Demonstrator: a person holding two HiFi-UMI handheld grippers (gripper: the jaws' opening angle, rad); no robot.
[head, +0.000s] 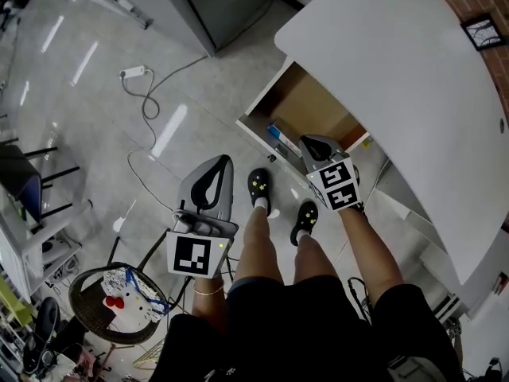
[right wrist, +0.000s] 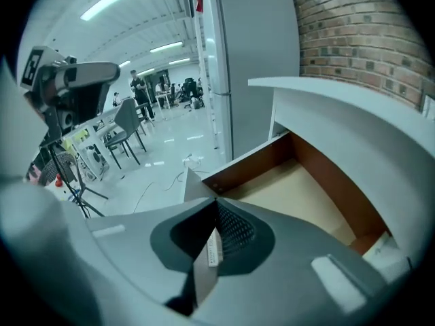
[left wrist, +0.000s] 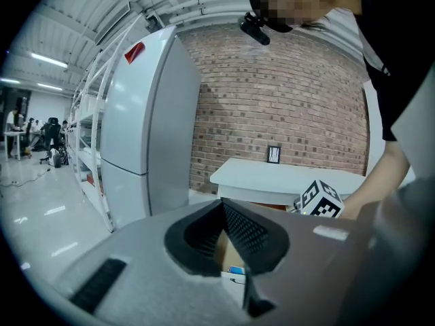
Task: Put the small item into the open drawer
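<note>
Clamping right tongs [right wrist: 216, 201]: shut tight on the small item [right wrist: 213, 248], a thin white thing with some print on it, caught edge-on a bit back from the tips. There's so little to pinch that I reckon any wobble could twist it or let it slide out.
Left tongs [left wrist: 221, 201]: closed too, with nothing in them, held low on the person's left. Not much risk here unless they swing into the drawer front.
Small item's spot: not in the drawer yet. It's in the right tongs, which sit about at the drawer's front edge in the head view. Letting go too soon probably drops it on the floor [head: 199, 78] by the shoes [head: 258, 185].
Drawer [right wrist: 297, 194]: pulled open, bottom mostly bare, plenty of room.
Blue thing [head: 275, 136]: lying just inside the drawer front. The small item could land on it or slip under it, no big deal.
Surface [head: 398, 70]: the white top overhangs the back of the drawer. Reaching in too deep or too high could knock the tongs on its edge and jolt the small item loose.
</note>
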